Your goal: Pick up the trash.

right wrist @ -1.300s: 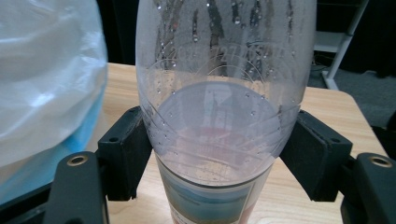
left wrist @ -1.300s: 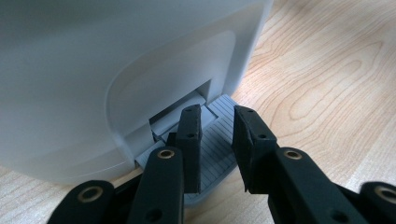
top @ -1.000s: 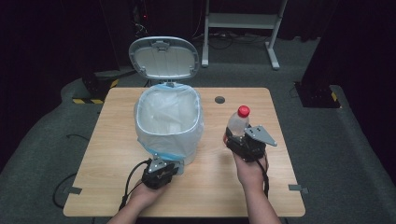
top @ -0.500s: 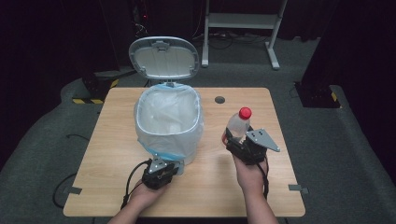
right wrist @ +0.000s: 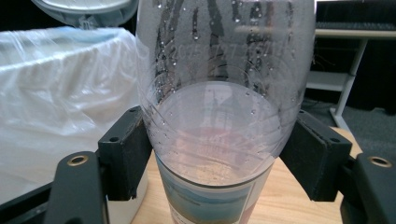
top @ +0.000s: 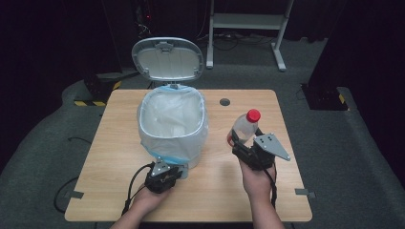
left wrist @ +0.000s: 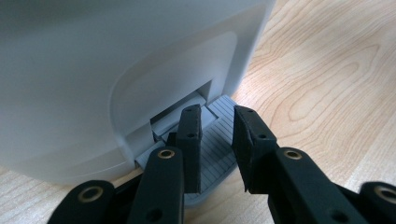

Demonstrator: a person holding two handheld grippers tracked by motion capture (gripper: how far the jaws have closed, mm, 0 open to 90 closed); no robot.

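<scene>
A white pedal bin [top: 172, 124] lined with a clear plastic bag stands on the table, its grey lid [top: 167, 59] raised. My left gripper [top: 165, 174] is at the bin's foot. In the left gripper view, my left gripper [left wrist: 217, 116] has its jaws a narrow gap apart over the ribbed grey pedal [left wrist: 219, 154], with nothing between them. To the right, my right gripper [top: 243, 143] is shut on the lower body of a clear bottle [top: 246, 126] with a red cap. The bottle [right wrist: 219, 93] holds some liquid and has droplets inside.
The wooden table [top: 119, 191] has a small round hole [top: 224, 101] near its far edge. The bag-lined bin [right wrist: 60, 93] stands just left of the held bottle. Black boxes and a white frame stand on the dark floor beyond.
The right gripper has shifted slightly with the bottle, lifting it a little. The left gripper and the bin lid have stayed as they were.
</scene>
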